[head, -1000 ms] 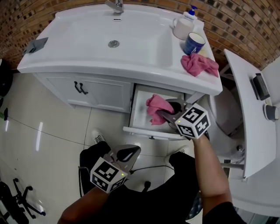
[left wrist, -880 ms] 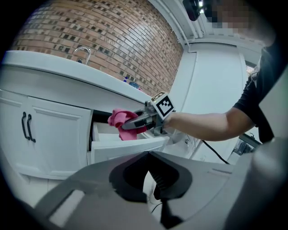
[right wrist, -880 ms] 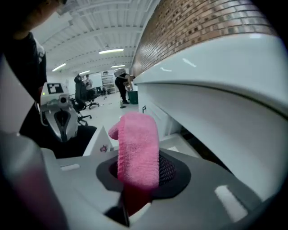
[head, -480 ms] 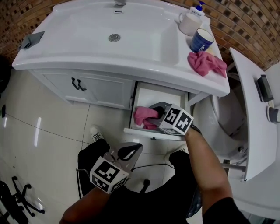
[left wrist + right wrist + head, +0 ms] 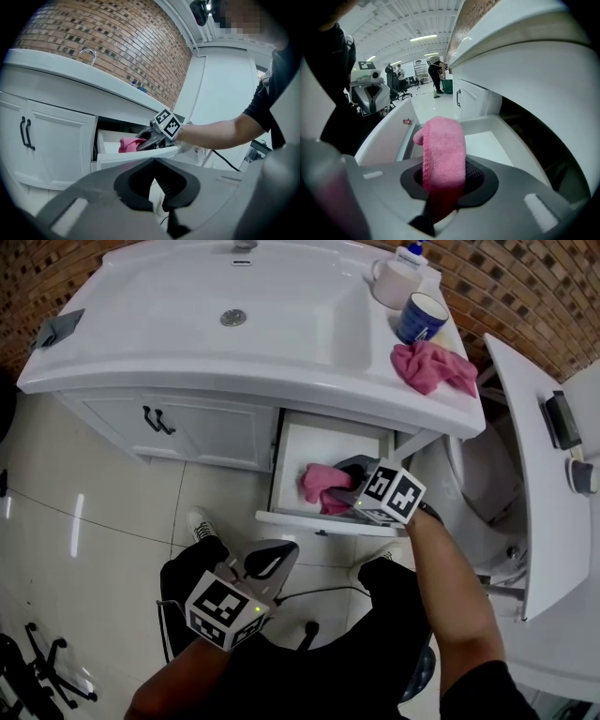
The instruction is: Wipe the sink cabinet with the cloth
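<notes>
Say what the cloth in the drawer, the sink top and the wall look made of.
The cloth: pink microfibre or terry, by its looped nap. The sink top: glossy white ceramic or cast resin; it shows sheen. The wall: small matte brown brick or brick-look tile with pale joints.

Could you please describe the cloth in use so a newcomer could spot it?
On the white sink cabinet, one drawer stands open at the right. The pink cloth in it is clamped in the right gripper. The other pink cloth lies loose on the countertop beside the blue mug.
</notes>
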Motion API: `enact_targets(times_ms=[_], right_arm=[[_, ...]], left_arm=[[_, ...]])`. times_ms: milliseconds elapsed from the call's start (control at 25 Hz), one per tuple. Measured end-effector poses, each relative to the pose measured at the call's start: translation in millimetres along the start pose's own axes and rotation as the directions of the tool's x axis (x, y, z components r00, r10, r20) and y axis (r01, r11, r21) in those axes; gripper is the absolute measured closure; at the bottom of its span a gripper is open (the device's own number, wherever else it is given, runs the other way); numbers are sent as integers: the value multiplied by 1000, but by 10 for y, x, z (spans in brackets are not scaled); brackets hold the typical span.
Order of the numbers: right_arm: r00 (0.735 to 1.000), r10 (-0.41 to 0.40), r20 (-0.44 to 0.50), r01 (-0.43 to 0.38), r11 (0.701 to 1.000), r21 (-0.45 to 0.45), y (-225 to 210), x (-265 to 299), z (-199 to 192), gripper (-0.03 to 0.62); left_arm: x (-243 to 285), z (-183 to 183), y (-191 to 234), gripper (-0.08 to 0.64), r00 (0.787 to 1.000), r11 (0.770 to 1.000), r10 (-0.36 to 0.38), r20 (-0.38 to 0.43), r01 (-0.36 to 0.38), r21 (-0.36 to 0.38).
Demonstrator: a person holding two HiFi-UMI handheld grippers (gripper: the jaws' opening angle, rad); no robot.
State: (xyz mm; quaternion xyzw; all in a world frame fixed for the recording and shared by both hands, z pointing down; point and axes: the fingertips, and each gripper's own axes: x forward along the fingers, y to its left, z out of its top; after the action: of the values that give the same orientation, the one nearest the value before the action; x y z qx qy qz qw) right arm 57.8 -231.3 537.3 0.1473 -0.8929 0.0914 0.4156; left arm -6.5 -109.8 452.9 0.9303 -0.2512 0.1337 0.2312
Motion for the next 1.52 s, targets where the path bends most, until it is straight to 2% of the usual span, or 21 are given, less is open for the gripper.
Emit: enact_targets(times_ms=[480,1080,1200,1320,1520], right_arm=[[992,-81,-102,87,995,52,-173,-489,-596,497],[990,-97,-99,106,990,88,-202,-601,-688,497],[992,-106,-61,112,988,105,-188,-623,-541,497],[988,-154,33,149,982,119,-250,-578,-153,497],[938,-319,135,304,945,116,-516,-253,402,497]], left_arm=[[-41,-4,-17,555,1000,1000,11,-6,-11,11],[1,79,-89,555,1000,1000,3,8,-3,23],[-4,75,-72,555,1000,1000,4,8,-5,22],[-19,43,-42,555,1000,1000,9,0,-9,11],[-60,24,4,555,1000,1000,21,-2,-21,2]])
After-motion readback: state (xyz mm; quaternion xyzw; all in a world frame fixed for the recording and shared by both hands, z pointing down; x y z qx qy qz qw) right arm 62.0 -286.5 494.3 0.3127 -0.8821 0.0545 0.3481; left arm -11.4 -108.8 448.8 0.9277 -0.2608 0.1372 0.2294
